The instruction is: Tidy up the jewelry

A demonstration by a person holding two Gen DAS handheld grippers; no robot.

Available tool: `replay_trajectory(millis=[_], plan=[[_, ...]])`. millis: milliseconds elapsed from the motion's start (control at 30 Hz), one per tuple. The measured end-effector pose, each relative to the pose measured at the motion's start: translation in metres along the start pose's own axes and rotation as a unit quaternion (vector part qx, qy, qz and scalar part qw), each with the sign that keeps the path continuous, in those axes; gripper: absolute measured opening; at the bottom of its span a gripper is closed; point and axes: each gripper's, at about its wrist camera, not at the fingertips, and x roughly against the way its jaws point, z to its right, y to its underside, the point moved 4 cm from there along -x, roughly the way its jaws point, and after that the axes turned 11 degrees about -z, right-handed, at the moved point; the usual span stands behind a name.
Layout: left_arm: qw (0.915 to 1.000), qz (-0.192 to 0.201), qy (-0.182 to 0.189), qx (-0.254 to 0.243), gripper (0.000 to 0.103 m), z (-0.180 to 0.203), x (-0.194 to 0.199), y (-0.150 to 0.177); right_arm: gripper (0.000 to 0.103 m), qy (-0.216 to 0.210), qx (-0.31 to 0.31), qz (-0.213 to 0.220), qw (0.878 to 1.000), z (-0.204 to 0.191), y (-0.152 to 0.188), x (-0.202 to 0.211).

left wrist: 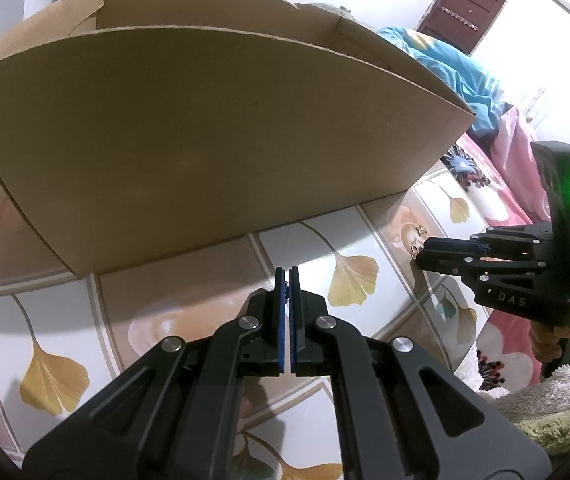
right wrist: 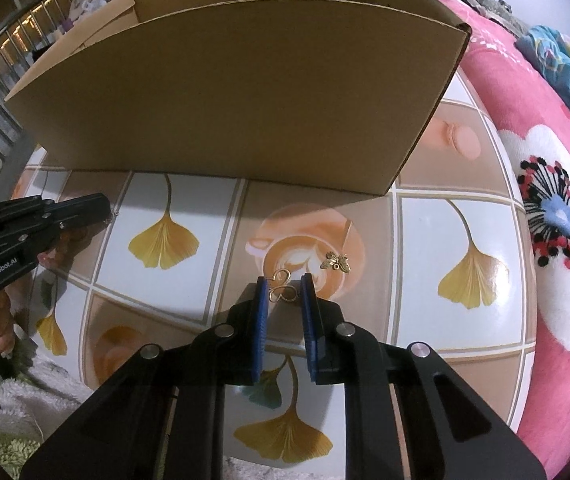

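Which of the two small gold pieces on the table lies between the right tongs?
The open wire butterfly lies between the right tongs. The solid gold bee charm lies outside them, further right.

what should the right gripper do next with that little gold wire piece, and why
Probably finish closing the right gripper on the gold wire butterfly. The piece lies on the tabletop between the blue pads, which show gaps on both sides, so lifting now would likely leave it behind. The cardboard box stands just beyond.
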Motion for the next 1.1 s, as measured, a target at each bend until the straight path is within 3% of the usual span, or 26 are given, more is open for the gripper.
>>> replay_trajectory(millis=[67,100,400,467,600,1100], plan=[[1.0,0.0,0.0,0.0,0.001,0.0,0.0,0.0,0.013,-0.001,-0.001,0.001,1.0,0.001,0.001,0.001],[1.0,0.0,0.0,0.0,0.001,0.0,0.0,0.0,0.005,-0.003,-0.001,0.001,1.0,0.002,0.001,0.002],[1.0,0.001,0.0,0.0,0.001,0.001,0.0,0.0,0.005,-0.009,-0.008,0.006,1.0,0.008,0.003,0.011],[1.0,0.001,0.001,-0.001,0.001,0.001,0.0,0.0,0.008,-0.008,-0.012,0.004,1.0,0.01,0.003,0.012],[1.0,0.001,0.001,-0.001,0.001,0.002,0.001,0.0,0.027,-0.023,-0.029,-0.008,0.999,0.013,0.003,0.008],[1.0,0.001,0.004,0.003,0.001,0.0,0.0,0.0,0.027,0.016,-0.027,-0.003,1.0,-0.014,-0.006,0.007]])
